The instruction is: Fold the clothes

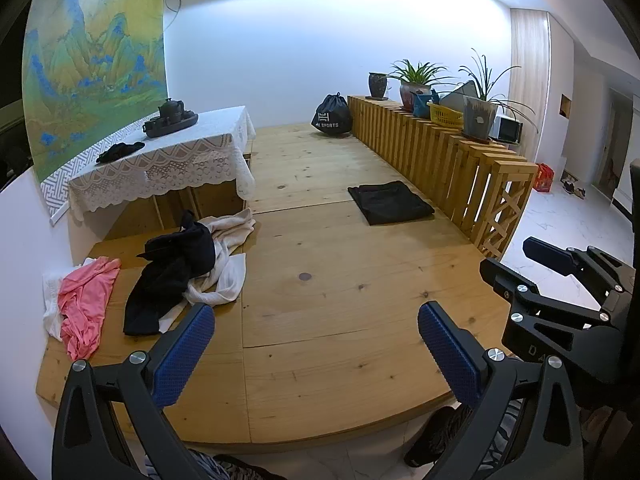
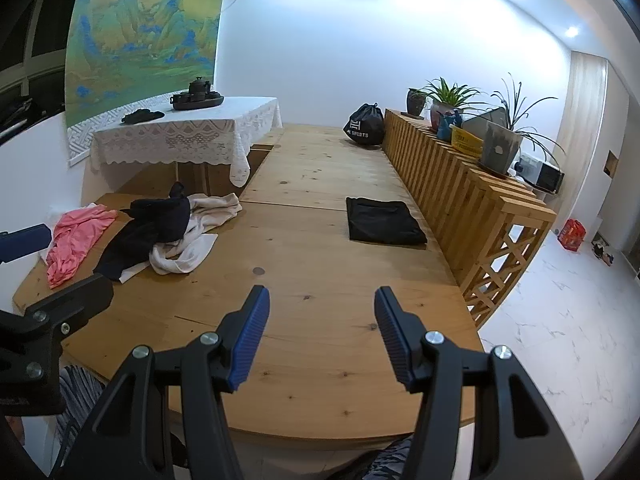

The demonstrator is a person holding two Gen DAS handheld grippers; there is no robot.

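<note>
Left wrist view showed you the wooden platform (image 1: 344, 264) as the biggest thing in play, bare across its middle, with the slatted wooden rail (image 1: 440, 140) along its right side. Against that rail lay the folded black garment (image 1: 390, 202), flat and squared, so one piece looked done. Over on the left sat the unfolded heap: a dark navy garment (image 1: 172, 276) draped over a cream garment (image 1: 224, 256), with a pink garment (image 1: 84, 304) just beside them and a bit of white cloth (image 1: 50, 300) under its edge.

All of it looked limp and light; it would sag and bunch, and a pinch through two layers could drag a neighbour along. The navy piece lay on top, so you would likely have done best pinching it at a free edge or corner, not its bulky middle.

Your left gripper (image 1: 316, 344) hung over the platform with its jaws spread wide and nothing between them. Your right gripper (image 2: 322, 328) also stood parted and empty over bare wood, well apart from the heap.
</note>
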